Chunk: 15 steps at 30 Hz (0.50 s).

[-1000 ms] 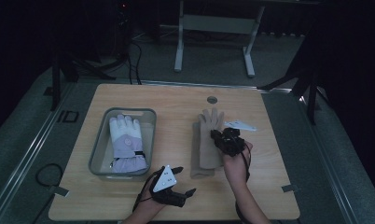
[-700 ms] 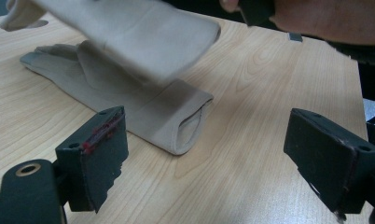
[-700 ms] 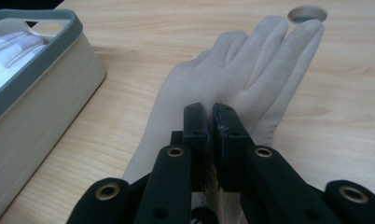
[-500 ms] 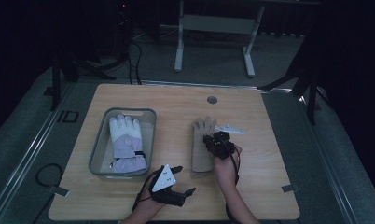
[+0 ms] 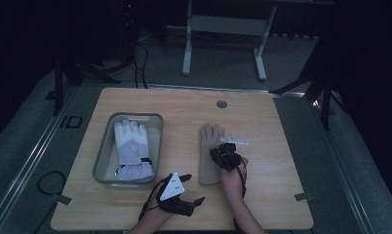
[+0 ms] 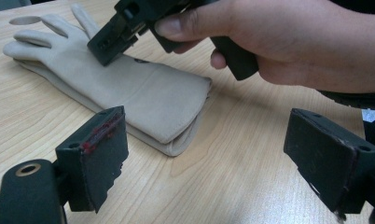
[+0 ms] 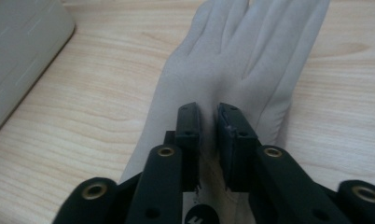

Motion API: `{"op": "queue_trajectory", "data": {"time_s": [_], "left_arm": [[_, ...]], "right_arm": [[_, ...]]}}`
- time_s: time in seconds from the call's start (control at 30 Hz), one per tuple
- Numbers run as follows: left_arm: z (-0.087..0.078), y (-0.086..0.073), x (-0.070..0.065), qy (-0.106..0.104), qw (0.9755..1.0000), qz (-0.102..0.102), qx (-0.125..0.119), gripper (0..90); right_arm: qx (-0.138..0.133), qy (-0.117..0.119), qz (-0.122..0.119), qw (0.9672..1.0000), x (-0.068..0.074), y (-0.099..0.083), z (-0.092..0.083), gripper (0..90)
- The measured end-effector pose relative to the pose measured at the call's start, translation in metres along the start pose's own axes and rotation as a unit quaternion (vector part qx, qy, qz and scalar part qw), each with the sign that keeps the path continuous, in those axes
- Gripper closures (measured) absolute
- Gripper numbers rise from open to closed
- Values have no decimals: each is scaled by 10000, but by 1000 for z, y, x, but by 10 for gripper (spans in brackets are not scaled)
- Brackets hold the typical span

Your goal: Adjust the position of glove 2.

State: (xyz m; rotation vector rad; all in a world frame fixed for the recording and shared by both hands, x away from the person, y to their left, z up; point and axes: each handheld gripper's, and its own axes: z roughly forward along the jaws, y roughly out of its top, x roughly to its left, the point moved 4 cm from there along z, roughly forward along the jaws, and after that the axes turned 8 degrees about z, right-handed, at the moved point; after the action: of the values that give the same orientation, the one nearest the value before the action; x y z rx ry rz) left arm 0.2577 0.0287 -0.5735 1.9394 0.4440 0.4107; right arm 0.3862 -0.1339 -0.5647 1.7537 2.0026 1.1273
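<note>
- Pressing my right gripper point(image 5: 222, 154) down onto the beige glove point(image 5: 209, 156) lying flat on the desk point(image 5: 277, 131), right of the tray point(image 5: 102, 165); its jaws have just been parting slightly, with only a narrow gap and fabric beneath them.
- Holding my left gripper point(image 5: 193, 189) nearby, jaws spread around nothing.
- Next, I judge, pinching a fold and lifting.
- Seeing no readable writing.

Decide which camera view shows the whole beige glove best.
The high view: the beige glove lies flat, outline complete. The left gripper view shows it at an angle, partly behind the right gripper; the right gripper view crops it.
</note>
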Motion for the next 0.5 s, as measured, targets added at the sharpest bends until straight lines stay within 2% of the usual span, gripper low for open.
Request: {"op": "queue_trajectory", "data": {"time_s": [0.13,0.33,0.37,0.4,0.43,0.5], "left_arm": [[0,0,-1,-8,10000,18,14,134],[0,0,-1,-14,10000,-1,17,134],[0,0,-1,-16,10000,-7,25,134],[0,0,-1,-18,10000,-14,33,135],[0,1,0,-29,10000,-28,19,135],[0,1,0,-55,10000,-68,25,135]], "right_arm": [[68,-87,-184,9998,-1,-4,4,716],[56,-6,-196,9998,-2,-3,2,677],[25,158,-256,9995,-1,0,-4,579],[-9,281,-308,9991,0,3,-7,527],[-9,281,-308,9991,0,3,-7,527],[-58,410,-463,9981,-2,8,-14,429]]}}
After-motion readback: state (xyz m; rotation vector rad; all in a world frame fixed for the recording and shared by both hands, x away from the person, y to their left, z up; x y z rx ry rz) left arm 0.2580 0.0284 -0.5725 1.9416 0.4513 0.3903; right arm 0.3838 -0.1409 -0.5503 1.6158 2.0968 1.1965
